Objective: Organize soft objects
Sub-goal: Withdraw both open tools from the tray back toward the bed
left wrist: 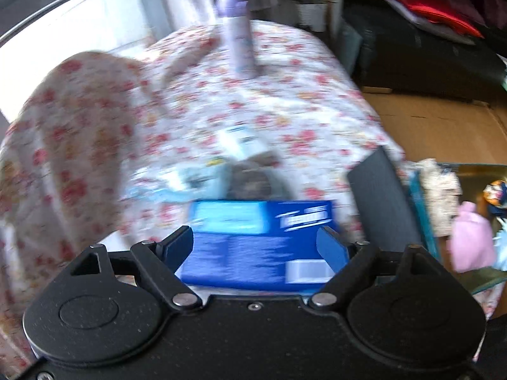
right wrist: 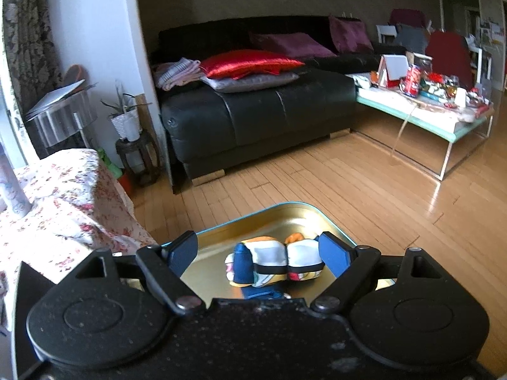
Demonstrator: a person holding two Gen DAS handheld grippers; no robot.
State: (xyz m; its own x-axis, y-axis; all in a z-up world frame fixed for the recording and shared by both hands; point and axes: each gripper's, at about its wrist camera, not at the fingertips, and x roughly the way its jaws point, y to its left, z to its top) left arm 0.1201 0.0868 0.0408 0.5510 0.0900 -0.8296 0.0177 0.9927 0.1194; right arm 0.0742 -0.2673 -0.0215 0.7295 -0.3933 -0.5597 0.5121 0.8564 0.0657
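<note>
Right tongs [right wrist: 257, 253] apart above a shiny gold tin tray [right wrist: 285, 213], straddling without touching a soft, multicoloured fabric bundle [right wrist: 275, 262] lying inside. Left tongs [left wrist: 255, 247] apart over a rigid blue box [left wrist: 253, 247] on the floral-clothed surface [left wrist: 301, 110]; a lilac bottle [left wrist: 237, 34] stands beyond. Bare wooden floor [right wrist: 348, 183] past the tray rim

Left gripper [left wrist: 255, 245] and right gripper [right wrist: 258, 255]: jaws apart, both angled downward.

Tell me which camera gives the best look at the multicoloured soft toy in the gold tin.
The right wrist view: the multicoloured soft toy lies sharp and close in the gold tin. The left wrist view catches only a blurred bit at its right edge.
</note>
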